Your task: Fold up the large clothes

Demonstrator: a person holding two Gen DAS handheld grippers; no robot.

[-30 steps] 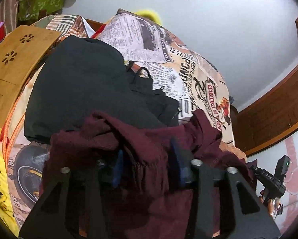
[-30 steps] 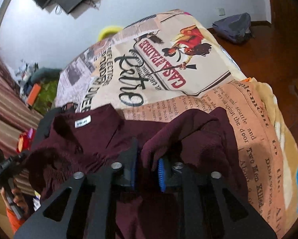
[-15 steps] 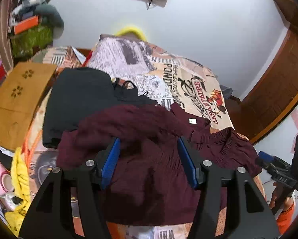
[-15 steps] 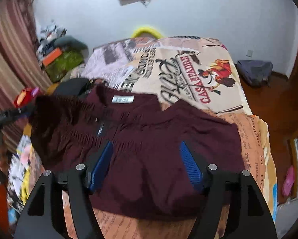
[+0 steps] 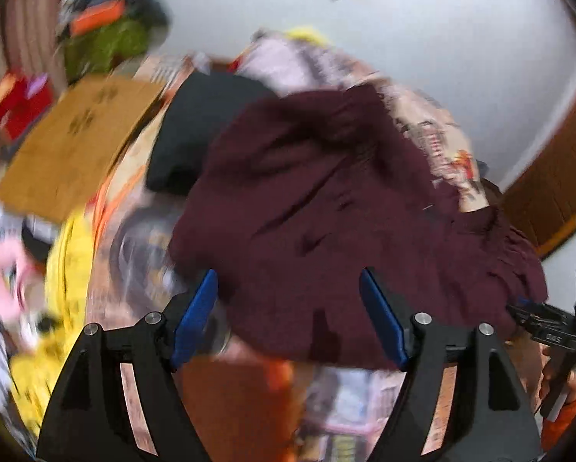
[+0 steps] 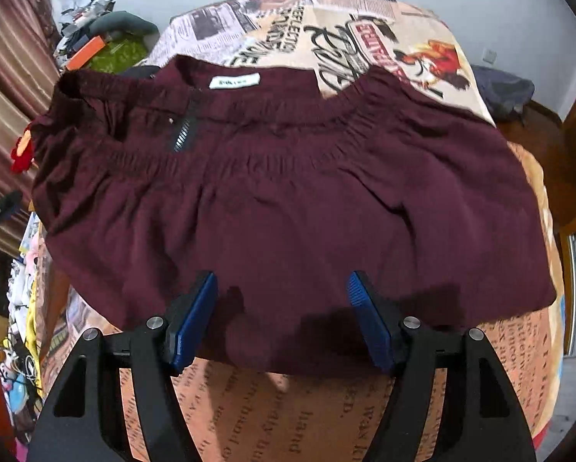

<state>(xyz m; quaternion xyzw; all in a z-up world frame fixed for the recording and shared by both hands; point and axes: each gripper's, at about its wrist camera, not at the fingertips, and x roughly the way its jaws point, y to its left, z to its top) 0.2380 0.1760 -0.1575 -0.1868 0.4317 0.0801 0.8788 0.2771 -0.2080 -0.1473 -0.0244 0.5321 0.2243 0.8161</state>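
A large maroon garment point(image 6: 288, 200) with a gathered waistband and a white label point(image 6: 234, 82) lies spread flat on the printed bedspread point(image 6: 365, 27). My right gripper point(image 6: 282, 308) hovers open over its near hem, blue pads apart, no cloth pinched between them. In the blurred left wrist view the same maroon garment point(image 5: 326, 211) lies on the bed, partly over a folded black garment point(image 5: 207, 127). My left gripper point(image 5: 288, 308) is above the near edge, its jaws still opening and the pads clear of the cloth. The right gripper point(image 5: 550, 331), held in a hand, shows at that view's right edge.
A wooden lap tray point(image 5: 76, 146) lies left of the black garment. Yellow cloth point(image 5: 64, 269) and pink things point(image 5: 7, 281) sit at the bed's left side. Clutter is piled by the striped curtain point(image 6: 7, 57). A dark bag point(image 6: 503, 92) lies on the wooden floor at right.
Both grippers let go of the bunched maroon cloth and opened. The garment now lies spread flat on the bed. Both views have drawn back toward its near hem.
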